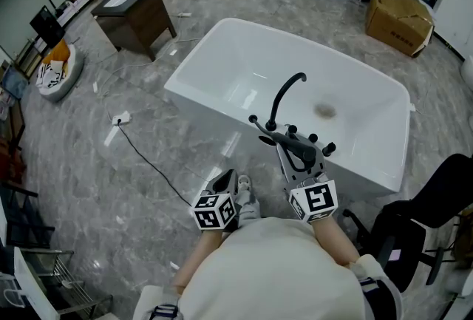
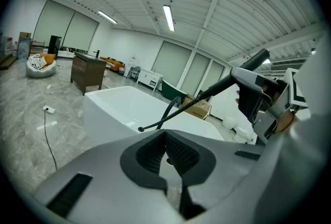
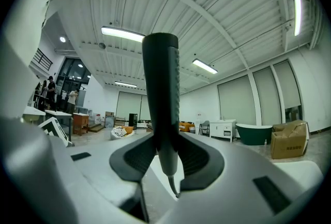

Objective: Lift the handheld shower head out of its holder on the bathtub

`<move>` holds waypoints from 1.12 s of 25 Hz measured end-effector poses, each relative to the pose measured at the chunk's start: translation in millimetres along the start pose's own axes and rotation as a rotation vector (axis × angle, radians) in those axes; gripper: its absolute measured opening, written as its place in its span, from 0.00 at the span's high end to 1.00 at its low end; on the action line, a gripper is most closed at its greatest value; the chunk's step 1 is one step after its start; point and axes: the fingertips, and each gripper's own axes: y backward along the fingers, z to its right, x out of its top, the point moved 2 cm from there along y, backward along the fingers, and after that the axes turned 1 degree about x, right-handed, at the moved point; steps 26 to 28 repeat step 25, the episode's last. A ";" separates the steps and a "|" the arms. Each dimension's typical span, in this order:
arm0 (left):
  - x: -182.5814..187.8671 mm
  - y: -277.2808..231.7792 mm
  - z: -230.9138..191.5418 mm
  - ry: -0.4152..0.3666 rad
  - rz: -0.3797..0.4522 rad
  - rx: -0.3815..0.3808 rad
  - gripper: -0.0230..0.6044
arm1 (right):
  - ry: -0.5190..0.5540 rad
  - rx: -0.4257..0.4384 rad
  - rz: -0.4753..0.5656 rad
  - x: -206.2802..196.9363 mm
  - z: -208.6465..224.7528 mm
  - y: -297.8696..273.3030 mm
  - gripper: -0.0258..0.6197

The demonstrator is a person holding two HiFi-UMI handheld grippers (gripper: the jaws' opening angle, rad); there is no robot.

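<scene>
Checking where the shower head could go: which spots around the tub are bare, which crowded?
Bare: bathtub floor left of the spout, and its far rim. Crowded: near rim by the knobs, where the right tool grips the shower head.

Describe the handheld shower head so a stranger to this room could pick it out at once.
Find the white bathtub in the middle of the room, then the black arched faucet on its near rim. Right by that faucet, the shower head is the long slim dark wand clamped in the right tool, unlike the short round knobs beside it.
</scene>
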 end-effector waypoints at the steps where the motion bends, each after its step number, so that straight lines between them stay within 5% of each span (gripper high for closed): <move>1: 0.3 0.2 -0.6 0.000 0.001 0.001 0.93 | 0.000 0.001 0.000 -0.1 -0.3 -0.9 0.74; 28: -0.5 1.5 -4.8 0.014 -0.002 0.000 0.93 | -0.063 -0.013 0.006 1.7 5.4 -5.0 0.74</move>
